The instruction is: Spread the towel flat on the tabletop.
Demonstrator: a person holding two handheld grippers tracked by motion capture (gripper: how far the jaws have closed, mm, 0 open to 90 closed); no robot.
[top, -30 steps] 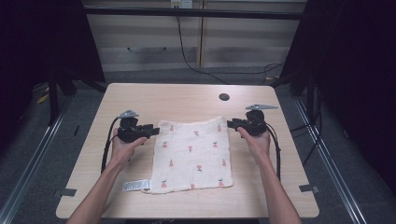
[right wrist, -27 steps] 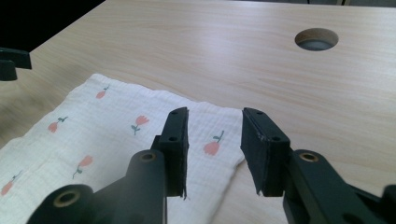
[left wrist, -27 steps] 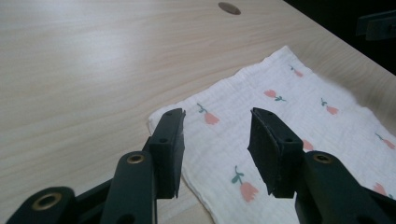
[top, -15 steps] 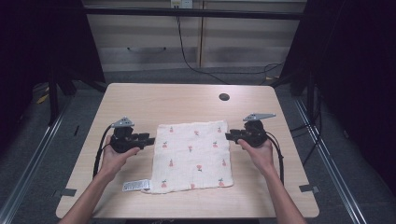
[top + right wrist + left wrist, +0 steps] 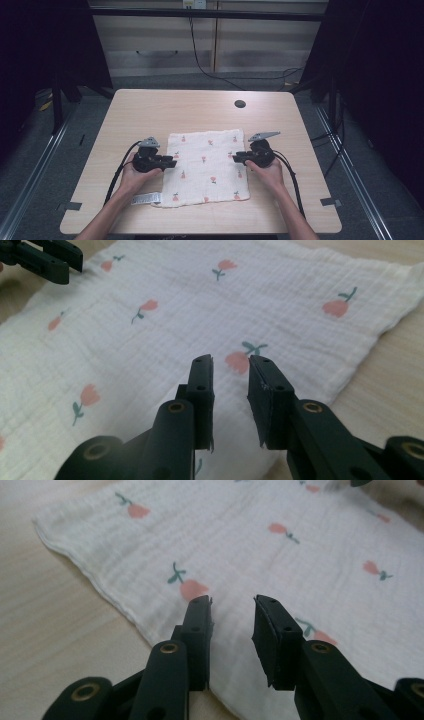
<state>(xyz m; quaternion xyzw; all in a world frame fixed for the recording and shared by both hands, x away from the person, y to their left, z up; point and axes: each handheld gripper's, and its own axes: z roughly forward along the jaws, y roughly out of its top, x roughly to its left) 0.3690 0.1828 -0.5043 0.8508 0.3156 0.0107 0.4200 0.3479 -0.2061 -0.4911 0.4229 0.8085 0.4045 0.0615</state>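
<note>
White muslin cloth w/ pink flower print (image 5: 208,167) lies flat mid pale wooden table (image 5: 150,107). Left gripper (image 5: 232,611) & right gripper (image 5: 231,367) over its side edges, jaws narrowing, gap open, nothing pinched.

White tulip-print cloth (image 5: 207,167) flat on table, near front edge.

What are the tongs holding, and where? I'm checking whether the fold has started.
Nothing yet: both tongs, jaws just closing, stand apart over the cloth's side edges.
</note>
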